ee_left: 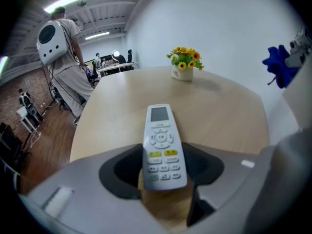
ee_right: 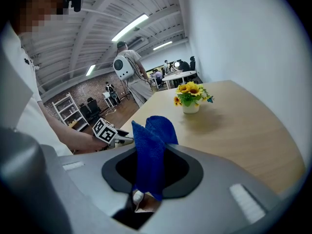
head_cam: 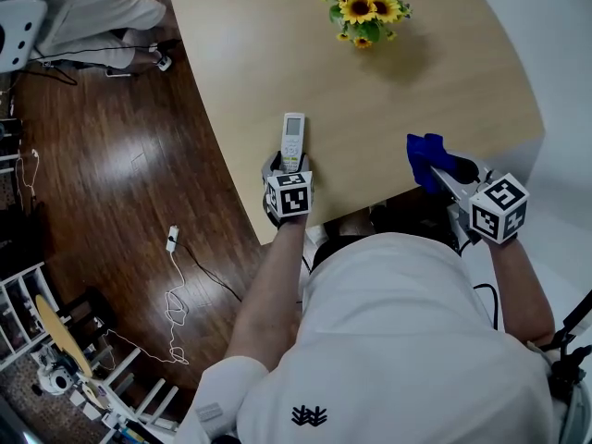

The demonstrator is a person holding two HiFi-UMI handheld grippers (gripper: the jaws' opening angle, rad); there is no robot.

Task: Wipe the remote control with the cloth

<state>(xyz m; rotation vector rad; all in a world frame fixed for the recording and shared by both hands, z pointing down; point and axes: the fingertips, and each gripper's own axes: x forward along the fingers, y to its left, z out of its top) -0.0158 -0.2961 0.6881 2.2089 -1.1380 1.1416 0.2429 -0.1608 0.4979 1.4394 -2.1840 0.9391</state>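
A white remote control (head_cam: 292, 140) sits with its near end between the jaws of my left gripper (head_cam: 287, 166), low over the front edge of the wooden table (head_cam: 250, 54). In the left gripper view both dark pads press against the sides of the remote control (ee_left: 162, 145), buttons facing up, so the left gripper (ee_left: 163, 168) is shut on it. My right gripper (head_cam: 444, 170) hovers at the table's front right edge, shut on a blue cloth (head_cam: 425, 157). In the right gripper view the cloth (ee_right: 150, 147) stands up from between the jaws of the right gripper (ee_right: 151, 172).
A small pot of sunflowers (head_cam: 363, 7) stands at the far side of the table. Dark wooden floor with a cable and plug (head_cam: 173, 240) lies to the left. A person with a white backpack (ee_left: 58, 48) stands beyond the table's left end.
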